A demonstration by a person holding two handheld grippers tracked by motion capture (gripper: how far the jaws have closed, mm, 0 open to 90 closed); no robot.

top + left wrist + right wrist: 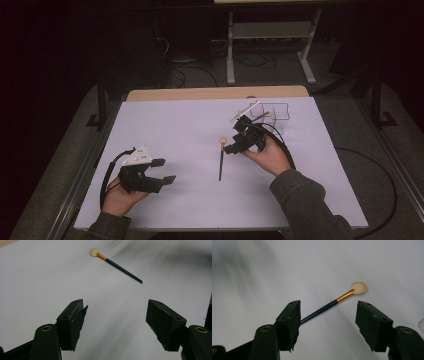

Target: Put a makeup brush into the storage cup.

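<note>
Lying flat, dark-handled brush [329, 305], pale tip

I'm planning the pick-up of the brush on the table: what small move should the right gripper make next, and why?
Probably lower the right gripper a little further and centre it over the brush. Its jaws stand open with nothing between the pads, and the dark handle runs behind the left jaw rather than through the gap. The brush lies flat on the white table, untouched.

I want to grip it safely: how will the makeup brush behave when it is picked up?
The makeup brush looks thin and stiff, probably light. Its round dark handle may roll or slip between pads. The soft pale head would likely squash, so gripping the handle seems safer.
</note>
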